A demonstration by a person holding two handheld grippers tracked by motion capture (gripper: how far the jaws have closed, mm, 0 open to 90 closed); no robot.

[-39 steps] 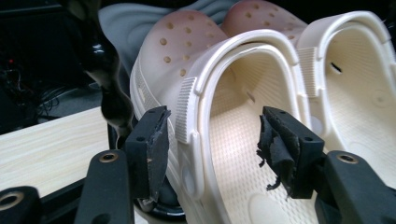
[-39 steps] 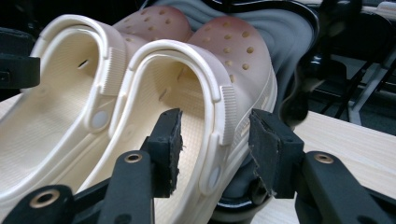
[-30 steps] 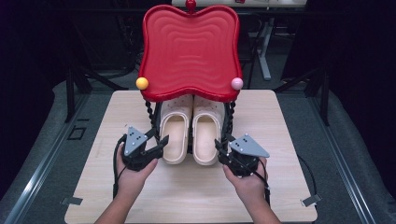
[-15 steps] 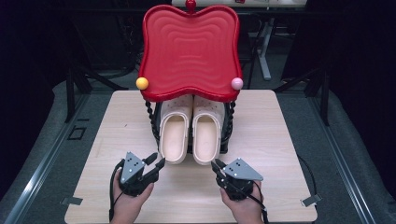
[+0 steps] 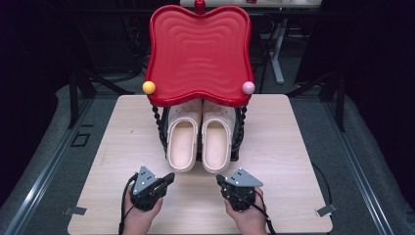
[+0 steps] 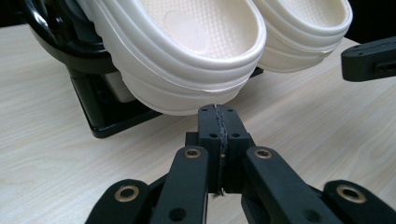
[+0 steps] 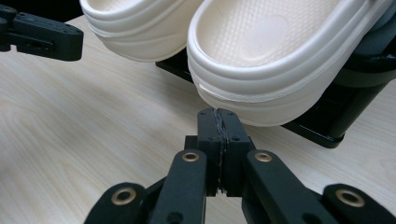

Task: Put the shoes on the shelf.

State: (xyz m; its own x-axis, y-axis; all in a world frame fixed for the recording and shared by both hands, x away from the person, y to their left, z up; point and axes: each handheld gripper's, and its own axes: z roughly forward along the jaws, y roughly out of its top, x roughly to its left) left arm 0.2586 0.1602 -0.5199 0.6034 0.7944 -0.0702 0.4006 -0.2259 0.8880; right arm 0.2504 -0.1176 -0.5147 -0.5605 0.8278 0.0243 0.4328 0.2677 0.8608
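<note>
Clogs (image 5: pixel 203 134), a cream pair, sit heels toward me on the black rack (image 5: pixel 238 142) under the red tray (image 5: pixel 199 51); to lift them cleanly I judge each heel rim needs my jaws reopened and squared first. Left gripper (image 6: pixel 218 122) and right gripper (image 7: pixel 218 123) have just been closing and are now pressed together on nothing (pads flush). Both hands rest low near the table's (image 5: pixel 303 147) front edge, tips aimed at the heels, perhaps just short of touching.
</note>
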